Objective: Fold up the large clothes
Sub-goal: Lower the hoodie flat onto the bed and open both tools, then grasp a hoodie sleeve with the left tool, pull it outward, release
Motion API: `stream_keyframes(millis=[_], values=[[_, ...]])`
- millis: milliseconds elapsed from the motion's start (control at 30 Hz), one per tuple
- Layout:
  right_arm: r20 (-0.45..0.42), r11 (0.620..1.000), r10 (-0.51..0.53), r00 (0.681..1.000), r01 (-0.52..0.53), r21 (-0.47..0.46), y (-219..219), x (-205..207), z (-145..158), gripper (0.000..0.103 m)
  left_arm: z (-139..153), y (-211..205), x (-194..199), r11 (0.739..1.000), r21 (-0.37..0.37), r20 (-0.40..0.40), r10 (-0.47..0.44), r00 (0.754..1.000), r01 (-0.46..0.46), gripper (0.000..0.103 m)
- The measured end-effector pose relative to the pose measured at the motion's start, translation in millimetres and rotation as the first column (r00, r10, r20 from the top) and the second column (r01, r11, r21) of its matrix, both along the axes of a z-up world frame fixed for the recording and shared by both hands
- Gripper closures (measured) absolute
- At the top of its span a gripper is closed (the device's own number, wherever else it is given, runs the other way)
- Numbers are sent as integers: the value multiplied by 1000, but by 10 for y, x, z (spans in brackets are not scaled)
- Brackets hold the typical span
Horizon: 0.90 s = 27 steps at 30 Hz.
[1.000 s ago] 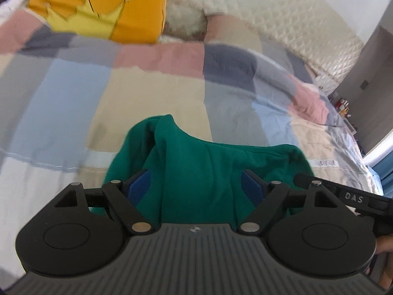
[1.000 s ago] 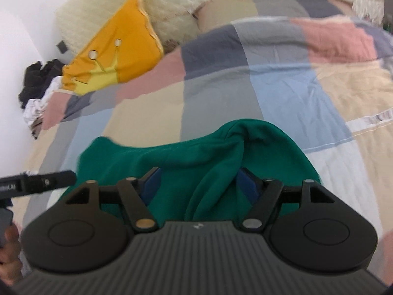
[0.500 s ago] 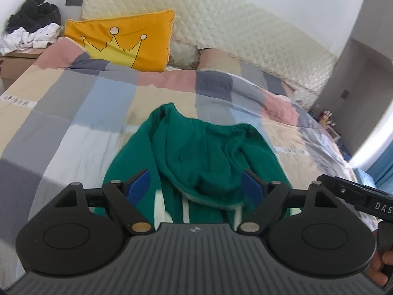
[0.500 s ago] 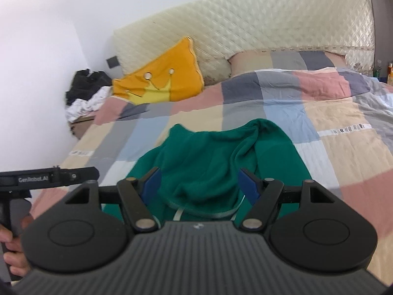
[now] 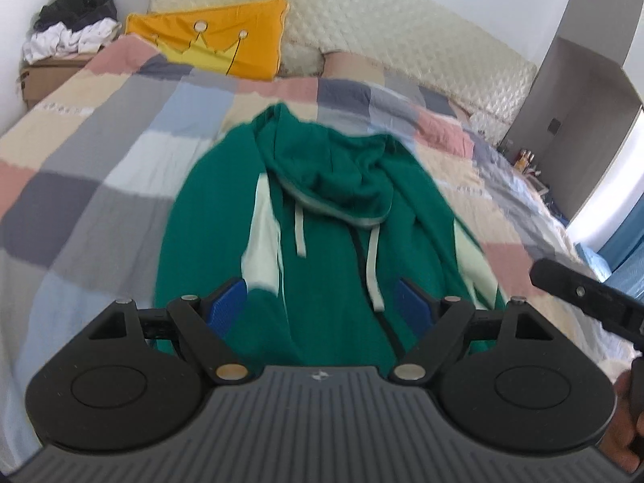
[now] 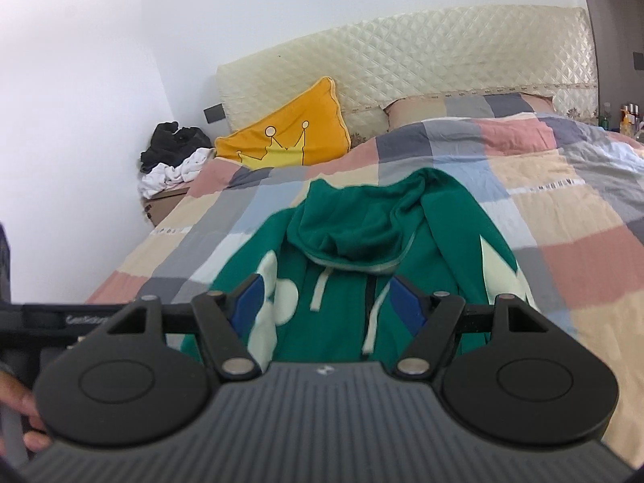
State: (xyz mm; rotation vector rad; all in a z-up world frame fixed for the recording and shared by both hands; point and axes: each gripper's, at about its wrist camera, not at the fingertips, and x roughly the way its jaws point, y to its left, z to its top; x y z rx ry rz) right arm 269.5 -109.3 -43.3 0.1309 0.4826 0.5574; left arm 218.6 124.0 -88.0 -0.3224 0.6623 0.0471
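A green zip hoodie (image 5: 330,217) with pale patches and white drawstrings lies front side up on the checked bed cover, hood toward the headboard. It also shows in the right wrist view (image 6: 362,241). My left gripper (image 5: 322,302) is open and empty, held above the hoodie's lower part. My right gripper (image 6: 328,302) is open and empty too, also above the lower part. The hoodie's hem is hidden behind the gripper bodies.
An orange crown pillow (image 5: 217,48) leans at the quilted headboard (image 6: 422,64). A pile of dark and white clothes (image 6: 173,157) sits on a bedside box at the left. The checked bed cover (image 5: 100,169) spreads around the hoodie. A doorway and small bottles (image 5: 527,157) are at the right.
Both grippers have drawn back and up from the hoodie. Its hood filled the view before; now its front with drawstrings and zip shows, lying spread on the bed.
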Motion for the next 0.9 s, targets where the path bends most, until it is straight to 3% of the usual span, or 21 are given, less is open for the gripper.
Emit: stream_keyframes(millis=[133, 333, 567, 633, 700, 733, 800, 900], values=[[-23, 1000, 3, 1000, -3, -4, -83, -76, -380, 31, -277, -79, -18, 1000, 12, -33, 4, 999, -3, 19], [-22, 1000, -20, 1000, 20, -19, -146, 108, -638, 31, -629, -70, 237, 999, 9, -102, 49, 994, -48, 20], [-81, 999, -20, 996, 17, -40, -134, 237, -910, 31, -984, -33, 652, 990, 106, -194, 113, 974, -94, 21], [-85, 998, -31, 996, 27, -54, -114, 270, -948, 31, -1097, -25, 738, 986, 133, -229, 134, 964, -105, 28], [-113, 998, -40, 993, 34, -53, -105, 323, -1004, 31, -1218, -5, 818, 978, 177, -277, 159, 948, -112, 52], [-130, 998, -39, 991, 34, -44, -114, 352, -1032, 31, -1263, 17, 840, 973, 195, -291, 177, 940, -123, 56], [-157, 999, -44, 987, 40, -30, -129, 385, -1071, 31, -1305, 80, 840, 972, 197, -296, 186, 937, -131, 75], [-167, 998, -53, 985, 49, -27, -164, 402, -1087, 31, -1232, 197, 835, 973, 195, -305, 176, 936, -120, 92]])
